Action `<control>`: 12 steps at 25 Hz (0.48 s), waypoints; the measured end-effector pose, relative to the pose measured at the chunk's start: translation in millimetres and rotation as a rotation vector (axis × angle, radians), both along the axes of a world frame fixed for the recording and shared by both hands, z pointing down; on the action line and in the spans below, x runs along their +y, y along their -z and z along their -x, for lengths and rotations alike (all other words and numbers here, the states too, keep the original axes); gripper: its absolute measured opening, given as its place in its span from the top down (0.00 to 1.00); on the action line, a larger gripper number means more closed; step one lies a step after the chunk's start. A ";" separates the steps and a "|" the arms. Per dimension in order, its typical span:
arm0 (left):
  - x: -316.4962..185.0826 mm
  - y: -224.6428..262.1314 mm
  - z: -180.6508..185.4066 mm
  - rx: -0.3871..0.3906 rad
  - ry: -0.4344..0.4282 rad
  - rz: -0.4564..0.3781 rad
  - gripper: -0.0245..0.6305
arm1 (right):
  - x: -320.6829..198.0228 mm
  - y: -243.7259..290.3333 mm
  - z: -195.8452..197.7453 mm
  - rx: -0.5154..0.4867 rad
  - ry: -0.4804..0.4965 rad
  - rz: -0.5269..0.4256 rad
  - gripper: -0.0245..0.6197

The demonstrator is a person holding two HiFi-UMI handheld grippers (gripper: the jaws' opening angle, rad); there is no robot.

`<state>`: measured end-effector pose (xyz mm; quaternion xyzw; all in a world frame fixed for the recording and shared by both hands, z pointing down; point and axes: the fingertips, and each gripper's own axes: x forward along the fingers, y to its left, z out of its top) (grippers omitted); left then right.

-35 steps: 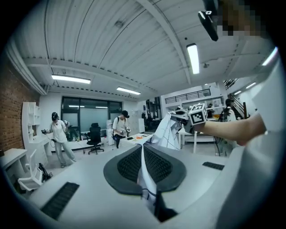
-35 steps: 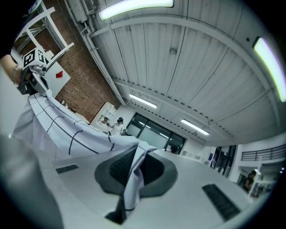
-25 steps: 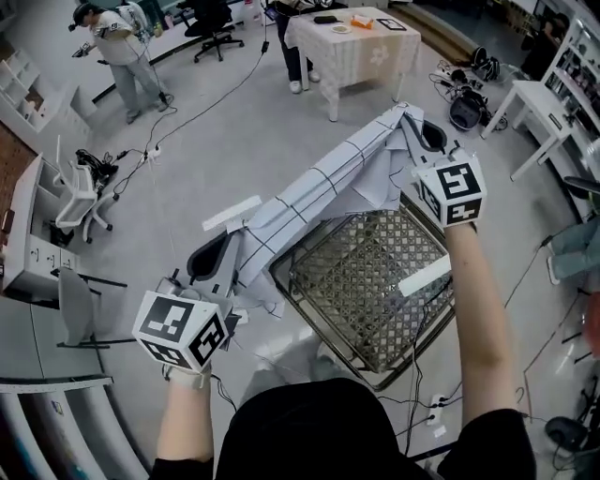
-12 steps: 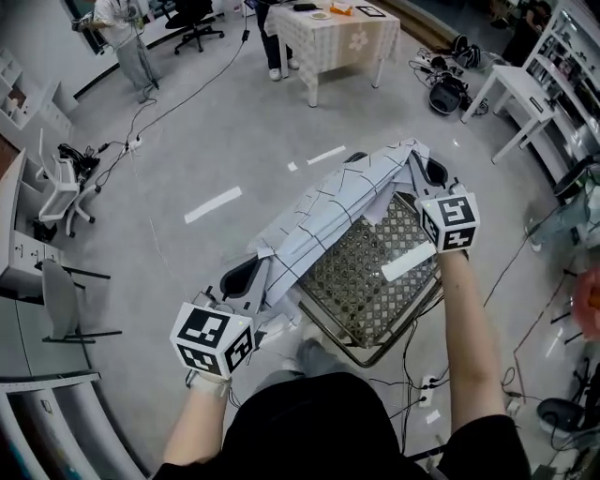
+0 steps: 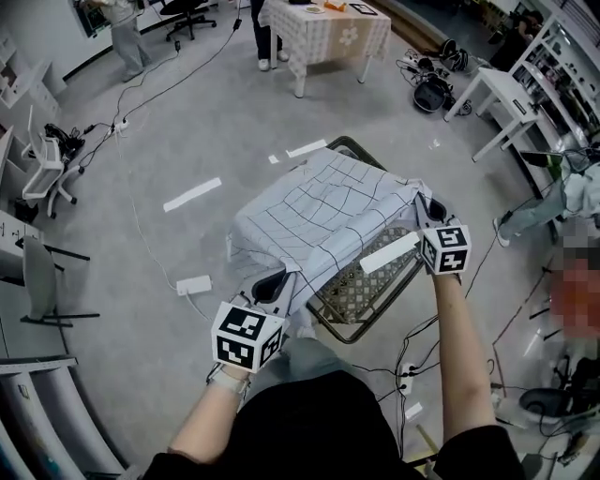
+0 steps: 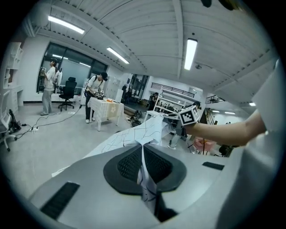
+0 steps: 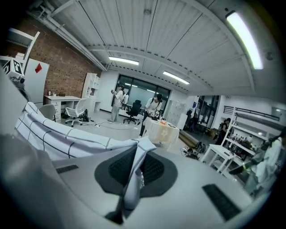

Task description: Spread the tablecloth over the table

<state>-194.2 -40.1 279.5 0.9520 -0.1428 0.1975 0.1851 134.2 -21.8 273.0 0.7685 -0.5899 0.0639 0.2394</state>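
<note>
A white tablecloth (image 5: pixel 314 211) with dark grid lines lies billowed over the far part of a woven-top table (image 5: pixel 361 292), whose near part is bare. My left gripper (image 5: pixel 277 278) is shut on the cloth's near-left edge, close to the table's near-left corner. My right gripper (image 5: pixel 428 204) is shut on the near-right edge, above the table's right side. In the left gripper view a fold of cloth (image 6: pixel 144 172) is pinched between the left gripper's (image 6: pixel 143 147) pads. The right gripper view shows the right gripper (image 7: pixel 136 154) nipping a cloth strip (image 7: pixel 133 179) the same way.
A second table with a patterned cloth (image 5: pixel 323 23) stands at the back, people beside it. White tape strips (image 5: pixel 192 194) and a power strip (image 5: pixel 194 284) with cables lie on the floor to the left. A white desk (image 5: pixel 502 94) is at the right, chairs (image 5: pixel 42 173) at the left.
Both grippers have come down and toward me with the cloth. The cloth has gone from a bunched strip held high to a wide sheet over the table's far part.
</note>
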 end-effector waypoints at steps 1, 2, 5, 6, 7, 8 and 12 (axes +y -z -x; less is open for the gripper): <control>8.9 -6.6 -1.8 -0.012 -0.003 0.007 0.94 | 8.2 -7.3 -1.8 -0.002 -0.001 0.017 0.94; 17.4 -13.2 -4.3 -0.023 -0.007 0.016 0.94 | 16.3 -14.7 -4.3 -0.004 -0.001 0.033 0.94; 39.7 -33.0 -14.2 -0.066 -0.012 0.037 0.94 | 37.4 -38.0 -13.9 -0.017 0.006 0.074 0.94; 46.4 -39.6 -17.4 -0.086 -0.009 0.038 0.94 | 44.0 -46.7 -17.0 -0.029 0.012 0.083 0.94; 53.0 -46.2 -20.8 -0.105 -0.003 0.036 0.94 | 51.4 -55.9 -20.2 -0.043 0.018 0.090 0.94; 60.4 -53.2 -24.9 -0.123 0.006 0.032 0.94 | 60.6 -66.0 -24.1 -0.058 0.026 0.097 0.94; 111.0 -98.6 -47.5 -0.186 0.056 0.023 0.94 | 120.8 -123.1 -46.0 -0.100 0.064 0.125 0.94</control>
